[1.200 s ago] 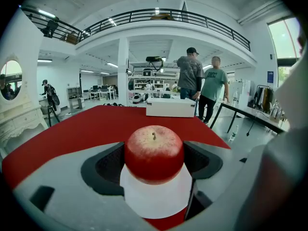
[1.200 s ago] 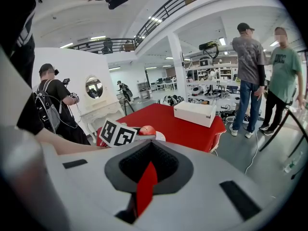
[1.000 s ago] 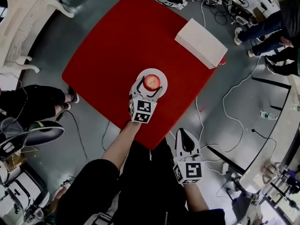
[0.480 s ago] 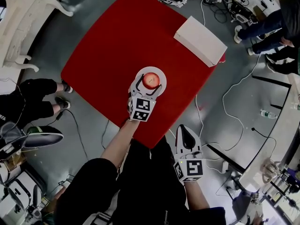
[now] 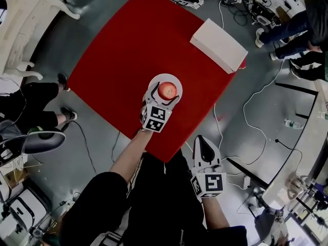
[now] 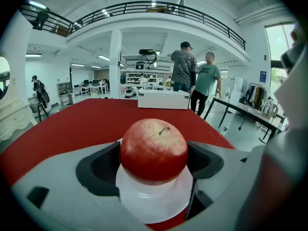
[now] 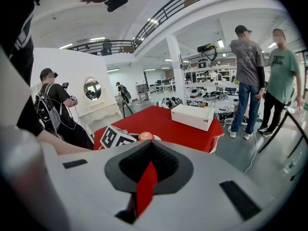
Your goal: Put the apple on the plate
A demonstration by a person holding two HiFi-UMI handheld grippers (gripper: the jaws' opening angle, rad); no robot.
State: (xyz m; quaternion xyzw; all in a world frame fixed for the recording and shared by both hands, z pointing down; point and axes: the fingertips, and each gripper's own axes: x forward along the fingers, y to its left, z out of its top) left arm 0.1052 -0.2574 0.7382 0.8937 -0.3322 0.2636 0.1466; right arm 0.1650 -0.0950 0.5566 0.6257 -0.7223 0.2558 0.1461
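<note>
Left gripper (image 5: 165,94): jaws closed against both sides of the apple (image 6: 154,150), which rests on the white plate (image 6: 154,203). Right gripper (image 5: 202,143): jaws together, empty.

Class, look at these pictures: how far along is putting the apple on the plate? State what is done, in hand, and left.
Done: the apple sits on the white plate. In hand: the left gripper has its fingers closed against the apple's sides. Left: opening and backing away, most likely. The right gripper is shut and empty, off the red table.
</note>
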